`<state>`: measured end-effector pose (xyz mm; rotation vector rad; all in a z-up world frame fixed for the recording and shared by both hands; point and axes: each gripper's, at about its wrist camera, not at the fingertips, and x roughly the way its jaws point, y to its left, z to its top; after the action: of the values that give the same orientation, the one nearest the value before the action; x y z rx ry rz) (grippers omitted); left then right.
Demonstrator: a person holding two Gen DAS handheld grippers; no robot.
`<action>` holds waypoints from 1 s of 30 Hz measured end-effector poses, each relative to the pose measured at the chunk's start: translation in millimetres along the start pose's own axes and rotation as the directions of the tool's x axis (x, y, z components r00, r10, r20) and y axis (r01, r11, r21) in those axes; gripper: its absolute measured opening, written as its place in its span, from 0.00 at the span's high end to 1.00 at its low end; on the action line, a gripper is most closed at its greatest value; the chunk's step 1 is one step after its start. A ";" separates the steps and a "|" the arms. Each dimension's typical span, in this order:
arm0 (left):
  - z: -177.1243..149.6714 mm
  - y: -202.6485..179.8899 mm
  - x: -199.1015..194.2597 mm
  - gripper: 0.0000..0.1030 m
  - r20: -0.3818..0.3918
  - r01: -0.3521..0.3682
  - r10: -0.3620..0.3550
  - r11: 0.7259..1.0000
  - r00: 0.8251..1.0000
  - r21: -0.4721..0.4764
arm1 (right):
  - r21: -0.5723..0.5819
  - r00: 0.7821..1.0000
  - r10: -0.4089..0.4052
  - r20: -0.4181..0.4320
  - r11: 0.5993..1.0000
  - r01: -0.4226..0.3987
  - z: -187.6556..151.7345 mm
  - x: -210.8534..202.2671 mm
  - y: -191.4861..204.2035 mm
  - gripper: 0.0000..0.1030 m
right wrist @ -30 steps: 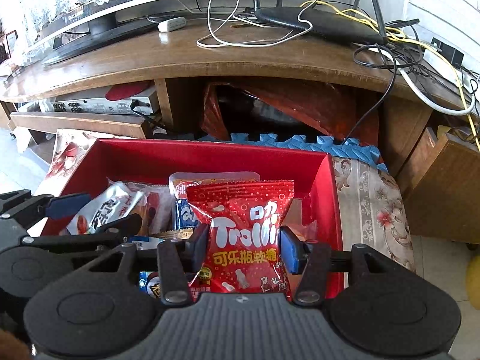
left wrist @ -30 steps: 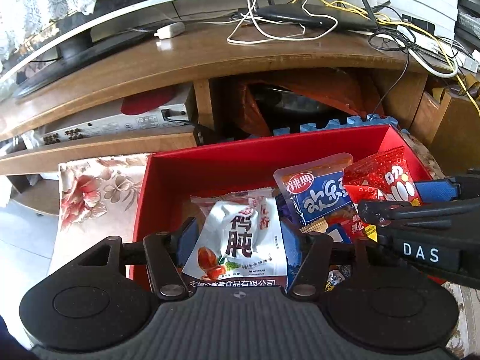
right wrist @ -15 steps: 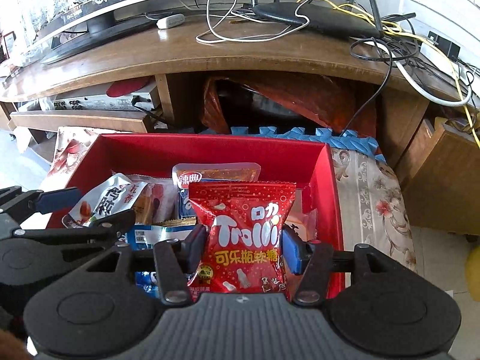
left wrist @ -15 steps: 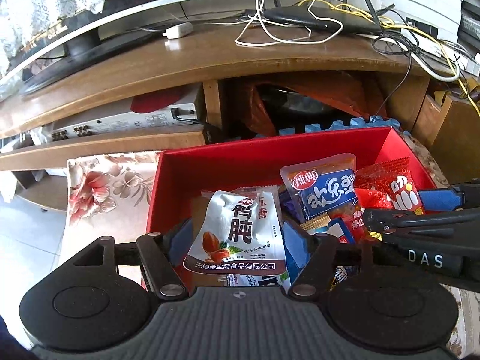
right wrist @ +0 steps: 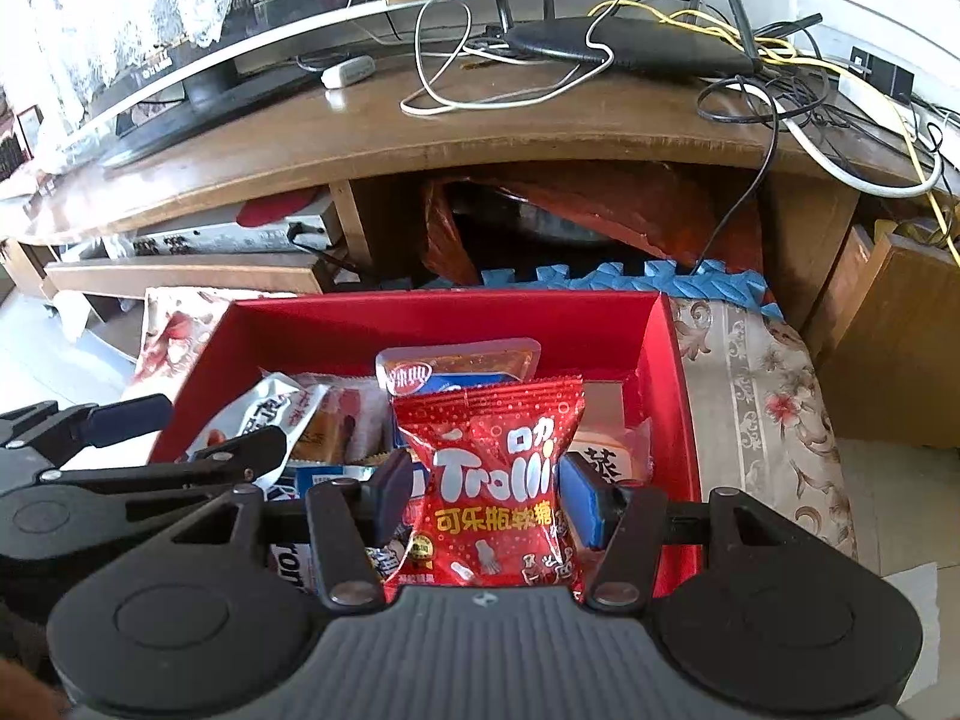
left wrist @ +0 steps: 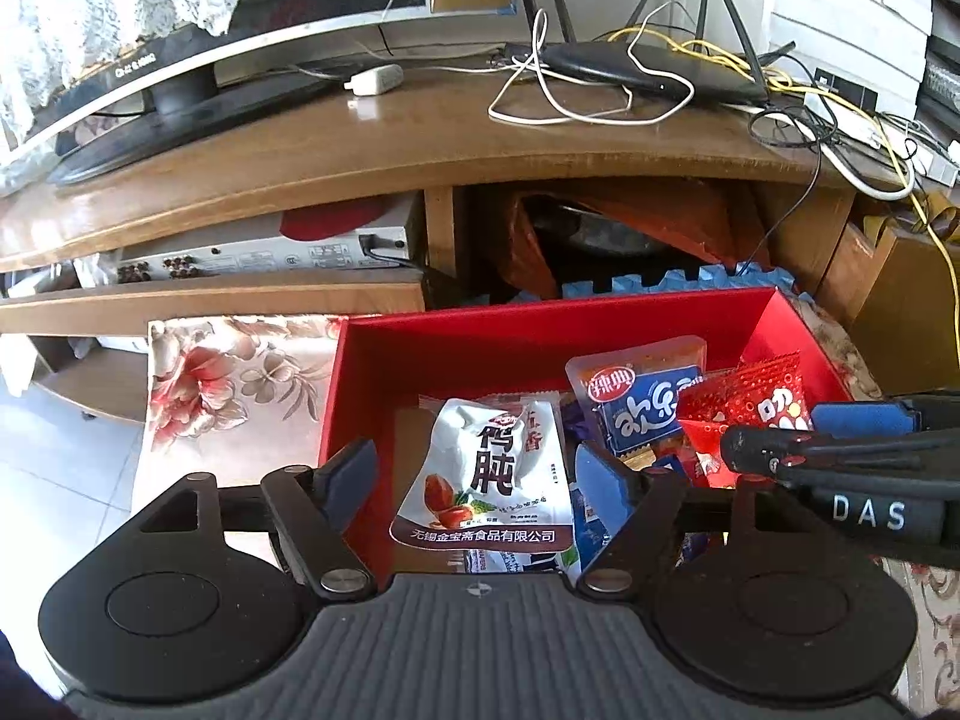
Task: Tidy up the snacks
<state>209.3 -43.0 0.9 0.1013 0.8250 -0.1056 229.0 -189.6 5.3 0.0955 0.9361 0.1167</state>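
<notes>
A red box (left wrist: 540, 324) (right wrist: 420, 318) holds several snack packets. A white packet with dark Chinese lettering (left wrist: 486, 474) lies in it between the fingers of my left gripper (left wrist: 480, 468), which is open with gaps on both sides. A blue-and-orange packet (left wrist: 642, 396) stands behind. My right gripper (right wrist: 489, 492) holds its fingers against the sides of a red Trolli packet (right wrist: 492, 480), upright over the box. The white packet shows at the left in the right wrist view (right wrist: 264, 414).
The box sits on a floral cloth (left wrist: 240, 372) (right wrist: 756, 372). Behind is a wooden TV stand (left wrist: 420, 150) with a TV, router and loose cables (left wrist: 600, 96). Blue foam mat (right wrist: 660, 282) lies behind the box. Tiled floor is at the left.
My left gripper has opened off the white packet, which now lies loose in the box, and both grippers have drawn back and up a little. The right gripper still holds the Trolli packet.
</notes>
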 end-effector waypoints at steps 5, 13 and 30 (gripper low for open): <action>0.5 -2.0 -3.5 0.18 0.010 -0.002 0.002 1.000 1.000 0.004 | 0.023 1.000 0.000 0.012 1.000 0.000 2.8 -3.6 -4.6 0.55; -1.5 -2.7 -12.3 0.14 0.025 -0.006 0.006 1.000 1.000 0.000 | 0.035 0.999 -0.012 0.036 0.999 0.011 0.9 -15.2 -7.3 0.54; -29.3 0.6 -43.6 0.00 0.053 -0.030 0.030 1.000 0.998 -0.007 | 0.040 0.999 -0.029 0.041 0.999 0.027 -36.6 -52.0 -4.3 0.53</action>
<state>158.7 -36.2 13.3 0.1048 0.7703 -0.0774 169.2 -200.1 24.6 0.1210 0.8980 0.0696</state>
